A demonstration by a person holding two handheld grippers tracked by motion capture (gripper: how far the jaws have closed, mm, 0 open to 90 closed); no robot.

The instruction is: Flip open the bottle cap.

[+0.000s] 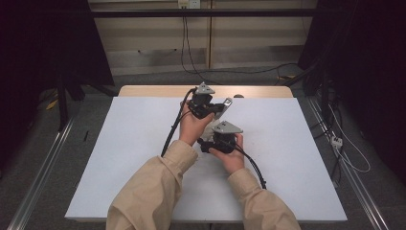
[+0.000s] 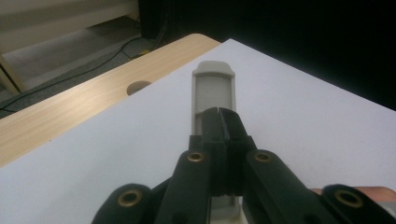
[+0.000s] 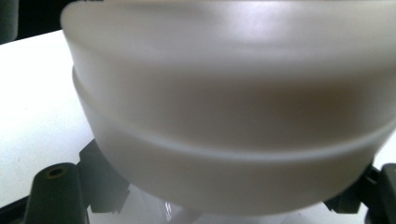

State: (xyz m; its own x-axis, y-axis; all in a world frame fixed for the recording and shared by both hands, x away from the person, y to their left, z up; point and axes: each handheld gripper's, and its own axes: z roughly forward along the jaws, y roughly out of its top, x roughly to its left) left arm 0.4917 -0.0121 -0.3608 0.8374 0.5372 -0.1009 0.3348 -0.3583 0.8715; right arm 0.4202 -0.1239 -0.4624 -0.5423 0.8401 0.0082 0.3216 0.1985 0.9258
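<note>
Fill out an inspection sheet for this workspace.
Surface: white sheet over a wooden tabletop with a round hole.
Job's things: grey strip; cloudy round tub.
Clutter: nothing seen.
Grippers: left gripper shut, the strip running under its jaws; right gripper closed around the tub.
Cables: one black cable trails from each gripper; more cables lie on the floor behind.
Surroundings: dark curtains, floor rails, wall socket.

White mat (image 1: 119, 158) over wooden table (image 1: 153, 91), cables on grey floor (image 1: 225, 71), dark curtains (image 1: 28, 48)
</note>
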